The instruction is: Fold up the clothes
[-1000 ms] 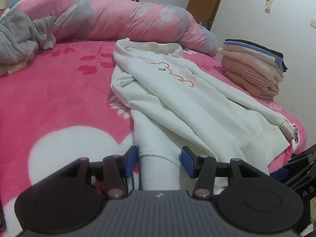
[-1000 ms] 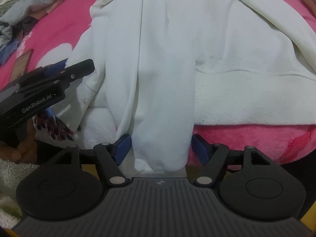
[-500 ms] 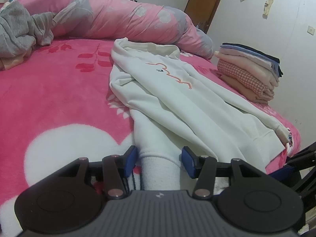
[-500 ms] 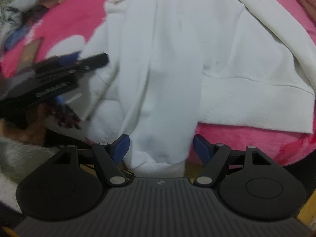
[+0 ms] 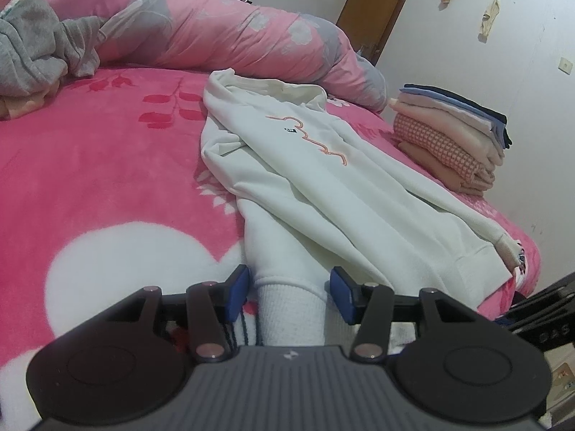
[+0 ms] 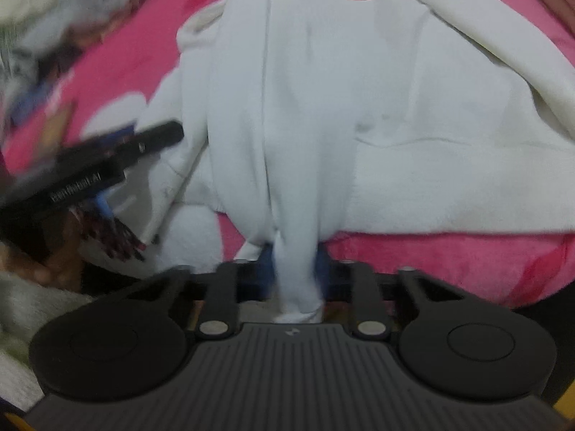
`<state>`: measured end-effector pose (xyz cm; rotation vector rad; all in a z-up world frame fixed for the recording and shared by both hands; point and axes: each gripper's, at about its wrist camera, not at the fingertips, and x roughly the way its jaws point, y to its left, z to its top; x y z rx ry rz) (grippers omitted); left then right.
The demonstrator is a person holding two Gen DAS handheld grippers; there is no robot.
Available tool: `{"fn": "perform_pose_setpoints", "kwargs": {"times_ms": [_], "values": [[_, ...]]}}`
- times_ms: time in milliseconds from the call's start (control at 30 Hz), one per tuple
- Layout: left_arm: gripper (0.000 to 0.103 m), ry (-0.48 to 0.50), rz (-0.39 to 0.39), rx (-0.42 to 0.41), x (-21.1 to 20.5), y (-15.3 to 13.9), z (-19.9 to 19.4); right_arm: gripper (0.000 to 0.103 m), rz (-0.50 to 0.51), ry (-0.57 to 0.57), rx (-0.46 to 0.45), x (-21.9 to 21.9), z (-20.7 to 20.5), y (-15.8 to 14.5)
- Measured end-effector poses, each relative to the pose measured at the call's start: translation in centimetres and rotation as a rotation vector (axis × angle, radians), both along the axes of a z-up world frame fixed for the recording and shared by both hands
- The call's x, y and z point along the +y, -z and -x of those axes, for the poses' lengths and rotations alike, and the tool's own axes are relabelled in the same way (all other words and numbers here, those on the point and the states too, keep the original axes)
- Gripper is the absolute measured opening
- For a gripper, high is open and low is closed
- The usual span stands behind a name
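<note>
A white hoodie [image 5: 323, 179] with orange chest lettering lies flat on the pink bed blanket [image 5: 90, 179]. My left gripper [image 5: 289, 294] is open, and the ribbed cuff [image 5: 291, 316] of one sleeve lies loose between its blue pads. In the right wrist view my right gripper [image 6: 294, 269] is shut on the cuff of the other sleeve [image 6: 287, 143], which runs down over the hoodie's body [image 6: 449, 143]. The left gripper [image 6: 107, 165] shows there at the hoodie's left edge, blurred.
A stack of folded clothes [image 5: 452, 143] sits at the bed's far right corner. A rolled pink quilt [image 5: 215, 28] and a grey garment [image 5: 36, 46] lie along the far side. The bed's near edge [image 6: 449, 255] runs under the hoodie's hem.
My right gripper's fingers have closed from wide apart onto the sleeve cuff. The left gripper stays open around its cuff and has barely shifted.
</note>
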<state>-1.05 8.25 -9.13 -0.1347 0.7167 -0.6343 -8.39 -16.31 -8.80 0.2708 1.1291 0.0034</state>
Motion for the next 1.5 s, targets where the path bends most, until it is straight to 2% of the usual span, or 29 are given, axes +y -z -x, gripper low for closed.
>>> {"fn": "perform_pose_setpoints", "kwargs": {"times_ms": [33, 133, 300, 400, 500, 633, 767, 967, 1167, 1267, 1300, 1367, 1433, 1500], "values": [[0.05, -0.002, -0.005, -0.001, 0.0, -0.1, 0.1, 0.009, -0.013, 0.006, -0.02, -0.3, 0.4, -0.2], [0.051, -0.007, -0.02, -0.004, 0.1, -0.3, 0.3, 0.003, -0.037, 0.006, -0.089, -1.0, 1.6, -0.8], [0.051, -0.005, -0.078, -0.029, -0.3, -0.7, 1.0, 0.003, -0.163, 0.029, -0.22, -2.8, 3.1, -2.0], [0.051, -0.016, -0.082, -0.014, -0.2, -0.8, 1.2, 0.002, -0.277, 0.006, -0.326, -3.7, 3.0, -4.0], [0.051, -0.026, -0.077, 0.001, 0.1, -1.0, 1.3, 0.002, -0.338, -0.064, -0.456, -4.3, 1.7, -7.1], [0.052, -0.028, -0.071, 0.01, 0.4, -1.2, 1.6, 0.002, -0.369, -0.163, -0.573, -4.5, -3.1, -11.8], [0.053, -0.02, -0.049, 0.02, 0.5, -0.9, 1.8, 0.002, -0.353, -0.297, -0.63, -2.4, -10.1, -16.0], [0.053, 0.004, 0.02, 0.058, 1.3, -0.5, 1.1, 0.002, -0.298, -0.478, -0.662, 6.6, -22.9, -20.5], [0.058, 0.047, 0.096, 0.094, 2.4, 0.1, 0.4, 0.003, -0.293, -0.583, -0.793, 17.0, -33.5, -24.4], [0.06, 0.062, 0.136, 0.113, 2.8, 0.4, 0.0, 0.007, -0.316, -0.586, -0.755, 20.5, -38.3, -22.8], [0.06, 0.064, 0.146, 0.116, 2.9, 0.5, 0.0, 0.008, -0.304, -0.583, -0.711, 21.3, -39.5, -21.7], [0.06, 0.066, 0.162, 0.123, 3.1, 0.7, -0.1, 0.019, -0.252, -0.571, -0.604, 22.7, -41.4, -19.2], [0.061, 0.065, 0.176, 0.131, 3.2, 0.7, -0.1, 0.021, -0.216, -0.556, -0.518, 22.8, -42.2, -17.3], [0.064, 0.063, 0.186, 0.138, 3.1, 0.8, -0.2, 0.021, -0.208, -0.55, -0.491, 21.5, -41.5, -16.4]]}}
